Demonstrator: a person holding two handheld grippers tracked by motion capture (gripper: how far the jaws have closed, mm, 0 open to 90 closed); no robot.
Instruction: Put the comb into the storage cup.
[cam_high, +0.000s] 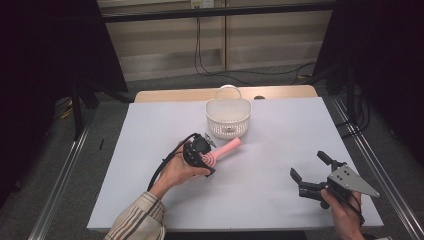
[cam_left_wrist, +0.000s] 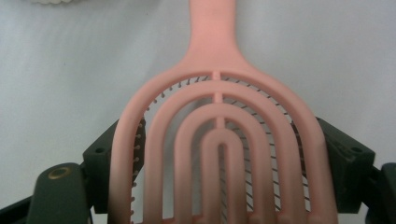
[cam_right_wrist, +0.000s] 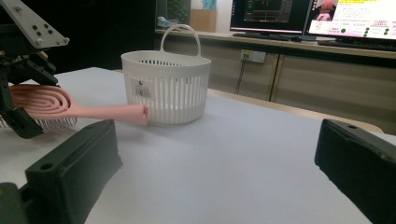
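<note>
Pink hairbrush (cam_left_wrist: 219, 140) — smooth matte plastic, its head a set of nested arches with thin bristles beneath — sits clamped at the head's two edges between the black, blocky jaws of the left gripper (cam_high: 199, 152), its flat handle reaching over the pale table (cam_high: 280, 120) toward the basket (cam_high: 228, 118). That basket is white slatted plastic, rounded, with a loop handle. The right gripper (cam_high: 312, 172) rests well apart — jaws wide, holding nothing.
</note>
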